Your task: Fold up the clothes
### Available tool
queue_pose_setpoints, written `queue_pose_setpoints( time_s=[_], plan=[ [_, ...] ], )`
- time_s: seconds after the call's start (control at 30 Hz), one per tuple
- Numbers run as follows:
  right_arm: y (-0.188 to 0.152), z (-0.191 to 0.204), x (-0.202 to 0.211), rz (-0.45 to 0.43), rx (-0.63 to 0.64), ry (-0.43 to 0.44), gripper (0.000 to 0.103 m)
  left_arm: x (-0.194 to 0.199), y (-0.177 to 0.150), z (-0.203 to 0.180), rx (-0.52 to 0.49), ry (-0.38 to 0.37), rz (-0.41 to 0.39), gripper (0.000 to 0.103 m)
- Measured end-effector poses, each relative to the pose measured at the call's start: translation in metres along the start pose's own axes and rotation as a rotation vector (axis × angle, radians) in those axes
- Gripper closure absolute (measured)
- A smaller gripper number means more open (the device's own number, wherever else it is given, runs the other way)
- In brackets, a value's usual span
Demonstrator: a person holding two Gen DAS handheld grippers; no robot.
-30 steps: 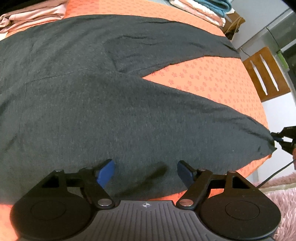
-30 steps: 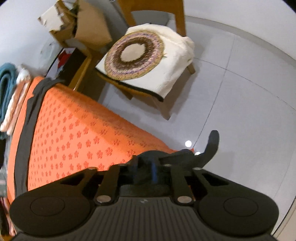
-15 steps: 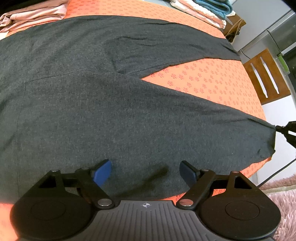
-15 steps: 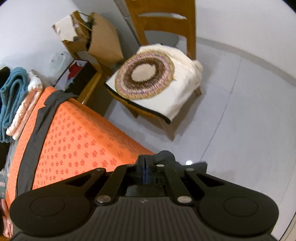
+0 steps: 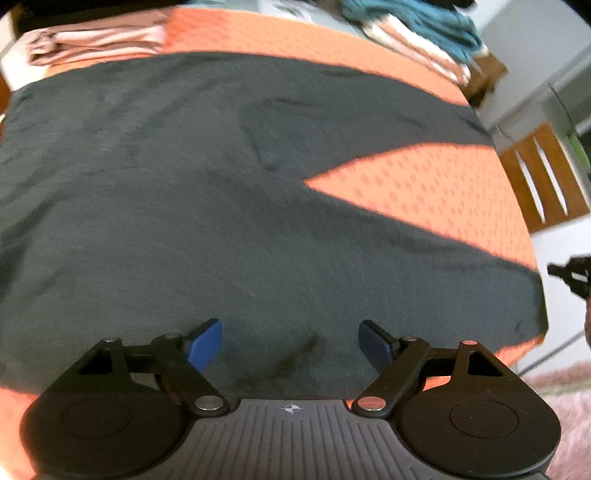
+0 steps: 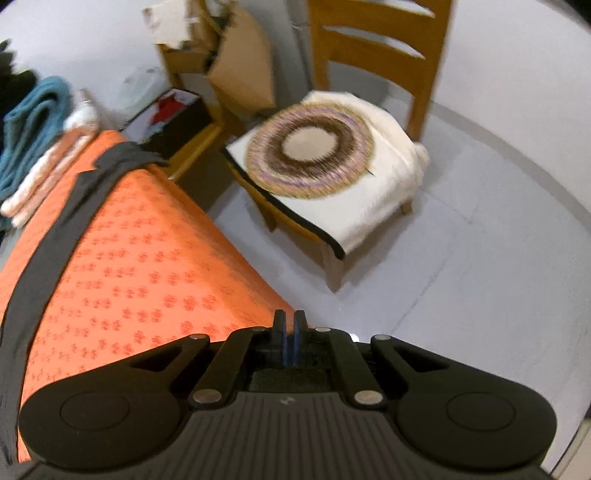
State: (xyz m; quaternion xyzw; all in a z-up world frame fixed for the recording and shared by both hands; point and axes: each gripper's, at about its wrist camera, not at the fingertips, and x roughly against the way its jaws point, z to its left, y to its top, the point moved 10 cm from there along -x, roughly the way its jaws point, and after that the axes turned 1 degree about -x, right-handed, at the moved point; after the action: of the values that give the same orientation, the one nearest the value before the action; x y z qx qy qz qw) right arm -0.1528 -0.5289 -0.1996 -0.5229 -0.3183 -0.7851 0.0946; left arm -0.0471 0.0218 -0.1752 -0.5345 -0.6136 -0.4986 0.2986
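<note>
Dark grey trousers (image 5: 221, 206) lie spread flat on the orange patterned tablecloth (image 5: 436, 192), both legs running to the right. My left gripper (image 5: 291, 341) hovers open just over the near leg, its blue pads apart with only flat cloth below. My right gripper (image 6: 290, 325) is shut with nothing between its fingers, past the table's right edge over the floor. In the left wrist view the right gripper (image 5: 570, 275) sits a short way off the near leg's hem (image 5: 537, 306), not touching it. The far leg (image 6: 62, 229) shows as a dark strip in the right wrist view.
Folded pink clothes (image 5: 96, 40) lie at the far left of the table, and a stack with a teal towel (image 5: 424, 26) at the far right. A wooden chair (image 6: 369, 74) with a cream cushion (image 6: 332, 170) stands right of the table, beside a cardboard box (image 6: 240, 70).
The right gripper let go of the near leg's hem, which now lies at the table's right edge, and drew away. The left gripper stays open and shifted slightly.
</note>
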Motion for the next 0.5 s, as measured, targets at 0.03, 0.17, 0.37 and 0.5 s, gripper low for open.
queue_pose_setpoints(
  time_s=[0.03,0.17,0.37,0.5],
  plan=[
    [0.004,0.009,0.003,-0.007,0.039,0.010,0.097,0.004,0.004,0.004,0.021,0.004,-0.016,0.021],
    [0.020,0.054,0.009,-0.017,0.208,0.073,0.090,0.018,0.023,0.023,0.106,0.035,-0.076,0.021],
    [0.037,0.136,0.009,-0.020,0.445,0.177,0.088,0.039,0.054,0.052,0.168,0.096,-0.152,0.021],
    [0.046,0.189,0.003,-0.014,0.579,0.228,0.087,0.047,0.069,0.071,0.175,0.138,-0.169,0.021]
  ],
)
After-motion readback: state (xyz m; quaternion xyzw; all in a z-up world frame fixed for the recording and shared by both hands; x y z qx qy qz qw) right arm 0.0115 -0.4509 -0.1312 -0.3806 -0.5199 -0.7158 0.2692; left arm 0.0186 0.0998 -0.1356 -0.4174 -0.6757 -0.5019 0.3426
